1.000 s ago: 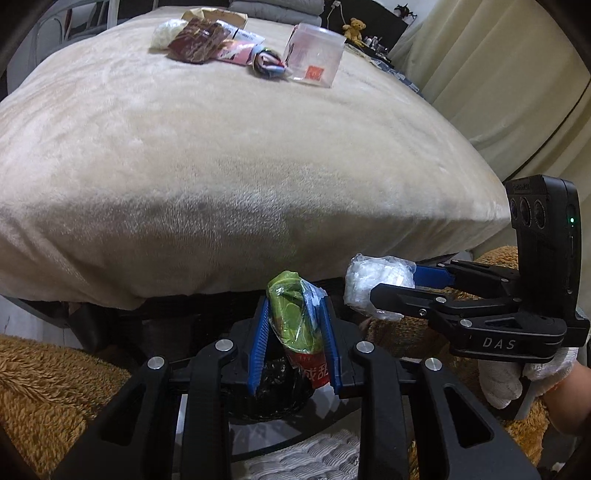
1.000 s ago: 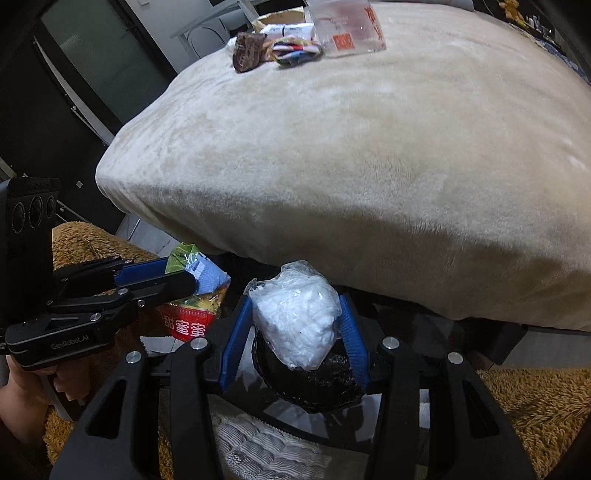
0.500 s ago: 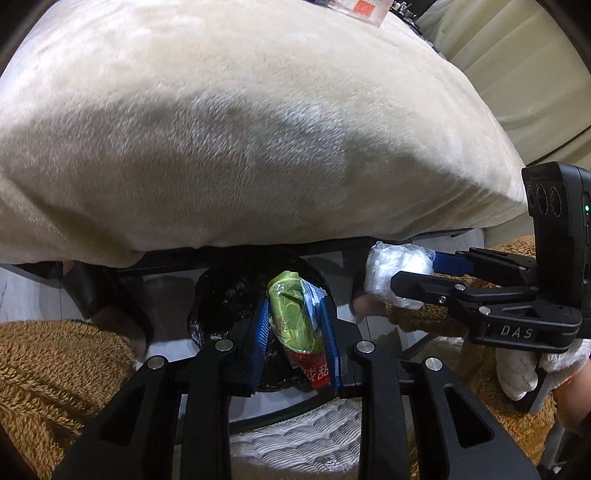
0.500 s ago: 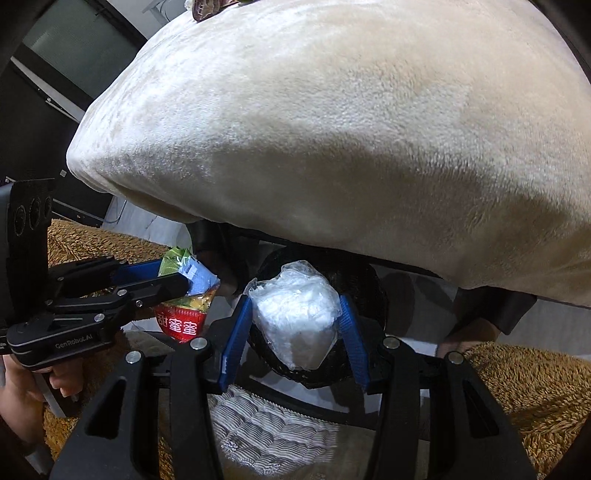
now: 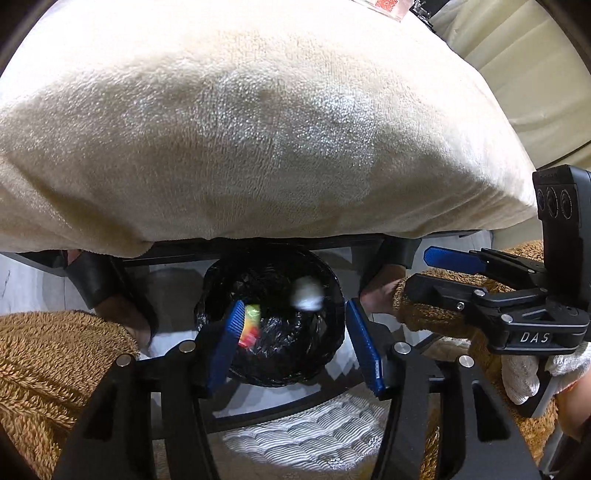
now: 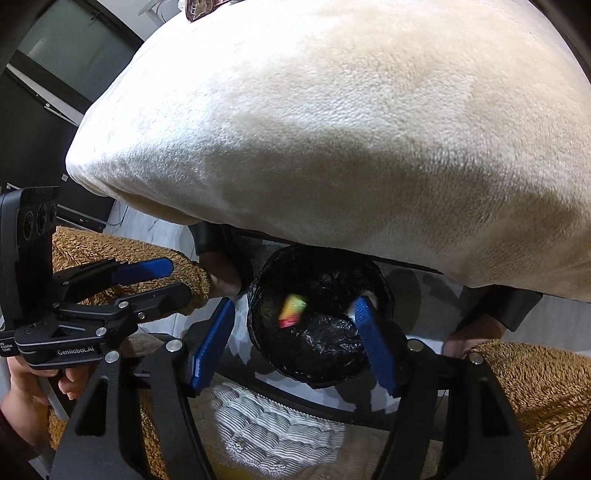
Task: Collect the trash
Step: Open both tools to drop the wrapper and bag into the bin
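Glossy crinkled plastic bin liner; plush blanket.

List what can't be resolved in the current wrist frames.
- Green wrapper: motion-blurred in both views; print unreadable.
- White wad: blurred in the left view; in the right view mostly hidden by the right tool finger.
- Bin far rim: hidden under the blanket.

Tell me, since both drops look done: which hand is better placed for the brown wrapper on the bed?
Left, probably: the left tool and right tool just opened, both empty; the brown wrapper lies on the left tool's side.
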The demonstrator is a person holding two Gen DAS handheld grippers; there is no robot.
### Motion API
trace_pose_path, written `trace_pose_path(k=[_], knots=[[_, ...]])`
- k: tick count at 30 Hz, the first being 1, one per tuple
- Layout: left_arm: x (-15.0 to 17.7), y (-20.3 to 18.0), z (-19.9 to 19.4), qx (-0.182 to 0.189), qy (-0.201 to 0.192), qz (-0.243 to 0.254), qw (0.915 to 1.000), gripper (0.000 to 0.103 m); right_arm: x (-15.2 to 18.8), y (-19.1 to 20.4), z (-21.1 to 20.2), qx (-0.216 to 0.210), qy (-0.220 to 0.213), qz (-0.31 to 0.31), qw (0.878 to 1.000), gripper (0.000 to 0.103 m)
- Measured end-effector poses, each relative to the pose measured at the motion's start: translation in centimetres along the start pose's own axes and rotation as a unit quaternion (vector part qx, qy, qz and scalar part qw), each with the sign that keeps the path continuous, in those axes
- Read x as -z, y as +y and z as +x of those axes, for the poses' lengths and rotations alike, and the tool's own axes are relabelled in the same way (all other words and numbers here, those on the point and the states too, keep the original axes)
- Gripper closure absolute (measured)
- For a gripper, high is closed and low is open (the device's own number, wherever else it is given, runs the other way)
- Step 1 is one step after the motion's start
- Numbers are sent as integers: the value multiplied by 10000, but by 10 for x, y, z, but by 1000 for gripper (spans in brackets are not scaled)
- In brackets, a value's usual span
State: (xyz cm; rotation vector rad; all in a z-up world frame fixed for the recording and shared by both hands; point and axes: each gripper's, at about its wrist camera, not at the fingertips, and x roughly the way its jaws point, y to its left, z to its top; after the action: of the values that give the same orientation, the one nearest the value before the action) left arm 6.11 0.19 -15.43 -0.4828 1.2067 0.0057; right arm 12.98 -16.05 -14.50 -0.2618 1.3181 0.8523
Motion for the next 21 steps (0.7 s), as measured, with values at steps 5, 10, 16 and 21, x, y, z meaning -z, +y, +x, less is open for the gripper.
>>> trace_pose_path(k=[5,10,16,21], knots=[[0,2,-3,-1,-49,6,10000,48,2,-1,-3,6,-48,-45,10000,35],[0,2,-8,31,-154,28,9999,48,5,1,-6,0,-153,-111,9998,35],[3,1,-18,12,-361,106,9993,48,13,3,-21,16,-467,-262,9986,35],[6,1,-38,175,-766,164,9968,48,23,4,-42,-200,-873,-446,9950,35]])
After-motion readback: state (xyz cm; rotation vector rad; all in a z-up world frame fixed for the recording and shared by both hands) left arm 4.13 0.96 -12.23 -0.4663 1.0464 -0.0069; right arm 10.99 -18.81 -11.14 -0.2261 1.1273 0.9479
